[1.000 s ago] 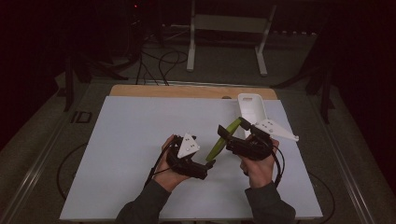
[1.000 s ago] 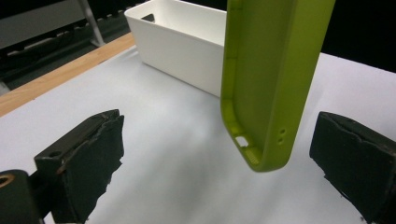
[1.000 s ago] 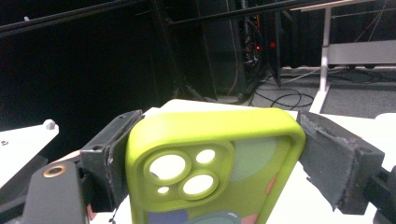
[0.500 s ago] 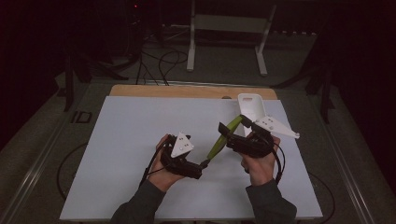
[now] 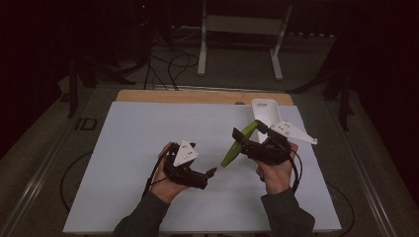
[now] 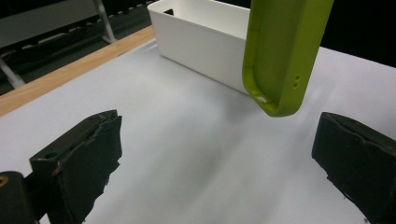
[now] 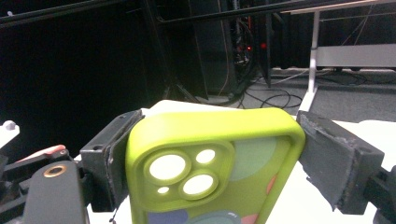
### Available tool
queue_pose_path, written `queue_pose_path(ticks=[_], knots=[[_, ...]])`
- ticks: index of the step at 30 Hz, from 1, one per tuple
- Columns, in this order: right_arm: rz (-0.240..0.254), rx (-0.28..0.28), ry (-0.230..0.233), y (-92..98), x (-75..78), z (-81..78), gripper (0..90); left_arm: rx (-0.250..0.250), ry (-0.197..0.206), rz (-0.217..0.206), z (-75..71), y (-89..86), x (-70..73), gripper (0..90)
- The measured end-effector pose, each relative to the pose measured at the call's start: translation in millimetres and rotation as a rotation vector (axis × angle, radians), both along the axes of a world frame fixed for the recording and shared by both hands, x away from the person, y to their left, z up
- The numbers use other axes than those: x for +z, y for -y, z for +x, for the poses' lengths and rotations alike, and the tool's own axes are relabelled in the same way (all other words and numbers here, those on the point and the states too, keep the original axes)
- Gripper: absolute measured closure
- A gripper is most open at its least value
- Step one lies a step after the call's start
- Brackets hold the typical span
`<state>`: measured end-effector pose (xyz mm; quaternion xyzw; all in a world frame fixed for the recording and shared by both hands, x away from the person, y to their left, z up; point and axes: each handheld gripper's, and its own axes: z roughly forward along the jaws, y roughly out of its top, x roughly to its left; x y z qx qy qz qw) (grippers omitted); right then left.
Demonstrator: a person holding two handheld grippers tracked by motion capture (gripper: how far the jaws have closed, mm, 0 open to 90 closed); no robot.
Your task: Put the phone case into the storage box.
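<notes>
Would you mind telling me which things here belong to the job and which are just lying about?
In the job: green phone case, right hand-held gripper clamping it, open left hand-held gripper, white box.
Lying about: cables, metal stand.

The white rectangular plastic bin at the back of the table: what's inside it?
The white rectangular plastic bin stands open-topped, but in the left gripper view just its outer wall and rim show. The lime-green phone case, held by the right gripper, covers part of it. Its contents are hidden.
</notes>
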<state>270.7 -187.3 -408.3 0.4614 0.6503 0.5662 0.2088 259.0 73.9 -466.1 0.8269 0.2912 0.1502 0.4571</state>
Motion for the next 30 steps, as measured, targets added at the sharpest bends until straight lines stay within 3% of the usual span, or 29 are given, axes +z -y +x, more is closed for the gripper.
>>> queue_pose_path(ticks=[30], knots=[[-0.012,-0.022,-0.005,4.7,2.6,6.3,17.9,0.025,-0.02,-0.038,-1.4,-30.1,-3.3,0.0]])
